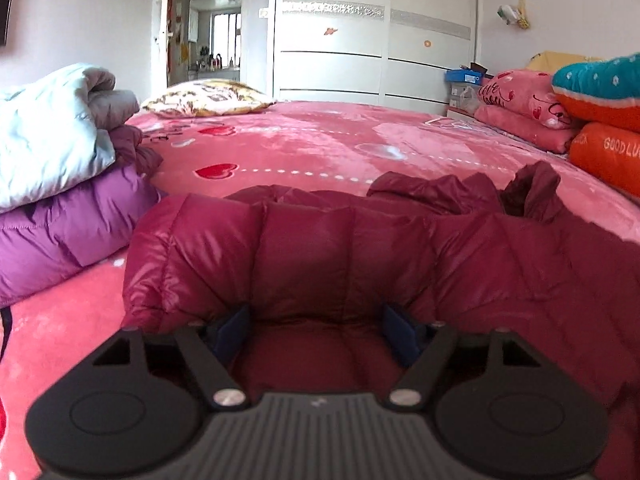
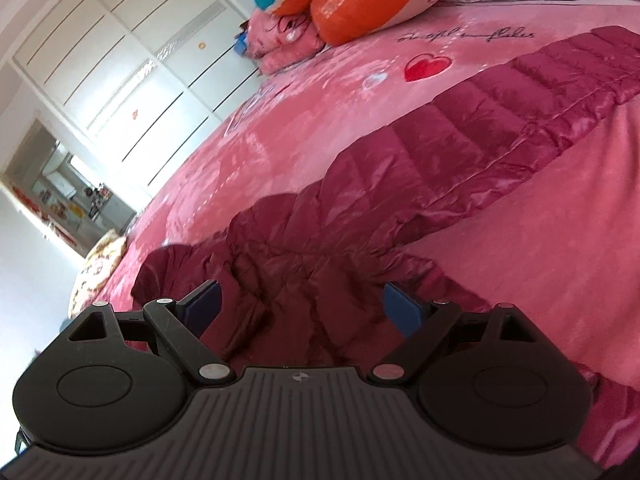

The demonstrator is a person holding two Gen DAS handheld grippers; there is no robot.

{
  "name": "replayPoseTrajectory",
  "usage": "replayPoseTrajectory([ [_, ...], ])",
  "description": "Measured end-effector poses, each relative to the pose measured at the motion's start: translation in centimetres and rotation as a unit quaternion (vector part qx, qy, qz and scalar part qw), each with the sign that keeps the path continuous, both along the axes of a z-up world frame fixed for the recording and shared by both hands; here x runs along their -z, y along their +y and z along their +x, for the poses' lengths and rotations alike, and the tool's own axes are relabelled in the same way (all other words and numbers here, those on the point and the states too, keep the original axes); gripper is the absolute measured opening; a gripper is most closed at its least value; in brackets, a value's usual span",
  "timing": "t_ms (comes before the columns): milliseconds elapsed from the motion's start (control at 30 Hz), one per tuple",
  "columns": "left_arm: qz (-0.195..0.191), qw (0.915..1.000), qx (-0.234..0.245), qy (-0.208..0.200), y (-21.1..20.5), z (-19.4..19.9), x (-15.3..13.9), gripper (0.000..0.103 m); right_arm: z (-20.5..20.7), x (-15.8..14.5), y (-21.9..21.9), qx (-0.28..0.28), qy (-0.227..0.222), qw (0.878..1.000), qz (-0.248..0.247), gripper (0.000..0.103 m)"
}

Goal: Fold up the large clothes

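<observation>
The maroon down jacket lies spread on the pink heart-print bedspread, its near folded edge directly under both tools. In the left wrist view the left gripper has its jaws standing wide; a puffed fold of the jacket bulges up between the 2 blue pads, which sit against or just beside the fabric — whether they press it cannot be told. That view alone shows the stack at the left edge of the bed: a purple padded garment with a pale blue quilt on top, the stack just beside the jacket's left end. It also shows a patterned pillow at the far side and the white wardrobe beyond. The right wrist view, rolled sideways, shows what the left does not — one long quilted sleeve or panel of the jacket stretched flat away across the bedspread toward the orange cushions. The right gripper is also wide, pads clear of the crumpled fabric beneath them, nothing gripped. Open bedspread lies beyond the jacket toward the wardrobe and on both sides of the stretched sleeve; the right side is bounded by folded pink blankets and the cushions.
</observation>
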State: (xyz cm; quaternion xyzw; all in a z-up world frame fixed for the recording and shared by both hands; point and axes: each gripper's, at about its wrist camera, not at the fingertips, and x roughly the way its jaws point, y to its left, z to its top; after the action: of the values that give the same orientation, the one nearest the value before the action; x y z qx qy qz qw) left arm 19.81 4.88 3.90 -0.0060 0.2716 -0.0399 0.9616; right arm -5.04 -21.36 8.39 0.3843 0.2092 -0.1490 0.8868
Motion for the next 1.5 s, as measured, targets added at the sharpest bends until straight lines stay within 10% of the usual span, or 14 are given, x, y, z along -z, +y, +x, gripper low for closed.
replayPoseTrajectory([
  [367,0.017,0.9998,-0.010,-0.004,-1.1,-2.4,-2.6,0.076,-1.7,-0.5,-2.8,0.052,-0.011,0.999,0.002,0.103],
  [733,-0.012,0.9956,0.092,0.007,-7.8,-12.4,-6.6,0.081,-9.1,0.5,-12.3,0.208,-0.035,0.976,0.047,0.103],
  [1100,0.008,0.9871,0.149,0.059,-12.5,-18.1,-2.7,0.087,-18.1,6.1,-23.2,0.339,-0.105,0.920,0.165,0.103],
  [1500,0.034,0.9870,0.151,0.043,-12.9,-19.3,0.0,0.102,-15.0,7.3,-27.1,0.310,-0.180,0.919,0.165,0.103],
])
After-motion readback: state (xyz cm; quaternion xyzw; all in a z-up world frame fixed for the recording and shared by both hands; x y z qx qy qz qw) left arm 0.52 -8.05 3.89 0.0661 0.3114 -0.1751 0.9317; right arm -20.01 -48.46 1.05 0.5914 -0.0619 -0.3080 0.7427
